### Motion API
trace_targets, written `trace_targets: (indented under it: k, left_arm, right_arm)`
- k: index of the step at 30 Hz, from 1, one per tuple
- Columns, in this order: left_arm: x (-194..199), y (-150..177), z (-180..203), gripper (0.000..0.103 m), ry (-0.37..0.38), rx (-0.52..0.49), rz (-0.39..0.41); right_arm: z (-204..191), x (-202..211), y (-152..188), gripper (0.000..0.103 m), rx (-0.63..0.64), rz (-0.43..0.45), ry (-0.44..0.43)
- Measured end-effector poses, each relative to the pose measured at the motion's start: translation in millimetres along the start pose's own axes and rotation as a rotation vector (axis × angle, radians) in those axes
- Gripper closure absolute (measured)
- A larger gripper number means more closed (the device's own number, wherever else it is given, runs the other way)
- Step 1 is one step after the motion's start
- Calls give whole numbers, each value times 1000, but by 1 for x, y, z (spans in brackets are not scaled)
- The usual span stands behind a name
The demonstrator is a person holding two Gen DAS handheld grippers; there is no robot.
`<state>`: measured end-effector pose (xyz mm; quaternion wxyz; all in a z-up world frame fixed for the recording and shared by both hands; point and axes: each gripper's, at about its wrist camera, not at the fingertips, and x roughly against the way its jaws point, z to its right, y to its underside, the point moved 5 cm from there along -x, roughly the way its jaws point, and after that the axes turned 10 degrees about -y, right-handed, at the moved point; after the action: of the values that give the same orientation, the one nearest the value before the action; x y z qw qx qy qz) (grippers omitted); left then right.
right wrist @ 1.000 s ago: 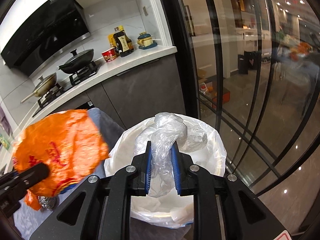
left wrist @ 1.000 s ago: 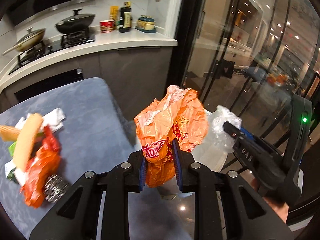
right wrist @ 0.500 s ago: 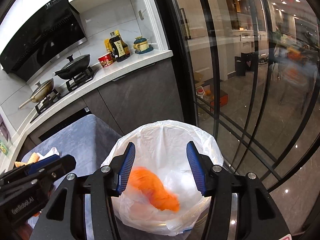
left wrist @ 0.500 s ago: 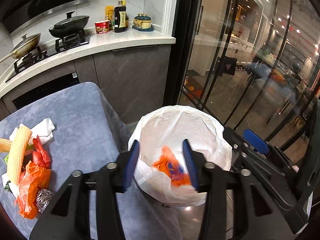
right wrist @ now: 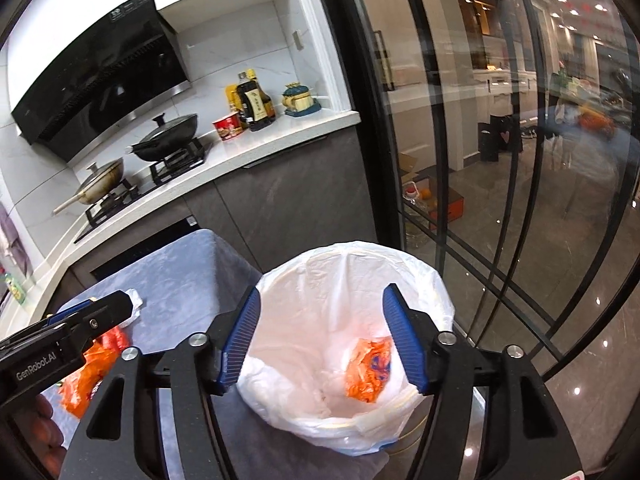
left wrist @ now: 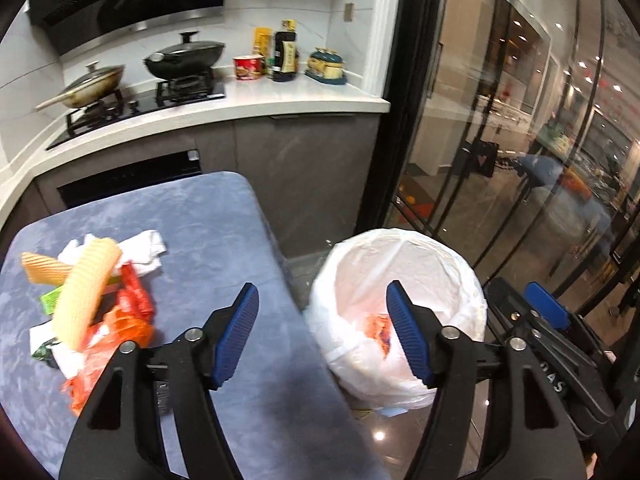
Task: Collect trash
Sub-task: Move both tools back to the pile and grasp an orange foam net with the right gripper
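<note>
Left wrist view shows the left gripper [left wrist: 322,332] with its fingers [left wrist: 236,334] spread wide and nothing between them; they have just been opening. It hangs over the gap between the blue-grey counter [left wrist: 208,216] and the white-lined trash bin [left wrist: 400,308], which stands just off the counter's edge at about 3 o'clock, placed so waste can be dropped straight in. An orange wrapper [right wrist: 368,368] lies at the bottom of the liner. The right gripper [right wrist: 320,334], directly above the bin mouth, also has its fingers apart and empty, having just been opening too. More trash is still piled on the counter at 9 o'clock: a yellow ridged piece [left wrist: 86,284], white tissue [left wrist: 140,246], red and orange wrappers [left wrist: 132,308]. Collection looks only partly done.
</note>
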<state>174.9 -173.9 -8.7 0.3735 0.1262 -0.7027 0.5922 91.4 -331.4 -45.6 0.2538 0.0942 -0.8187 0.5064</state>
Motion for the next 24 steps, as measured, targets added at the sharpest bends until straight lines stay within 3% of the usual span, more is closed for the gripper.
trace_targets:
  k: [8, 24]
  left_arm:
    - [16, 13, -66, 29, -65, 106, -4]
    - [33, 75, -204, 26, -211, 264, -79]
  right_arm:
    - [-51, 4, 10, 39, 72, -12, -58]
    - [-175, -12, 45, 39, 194, -92, -215]
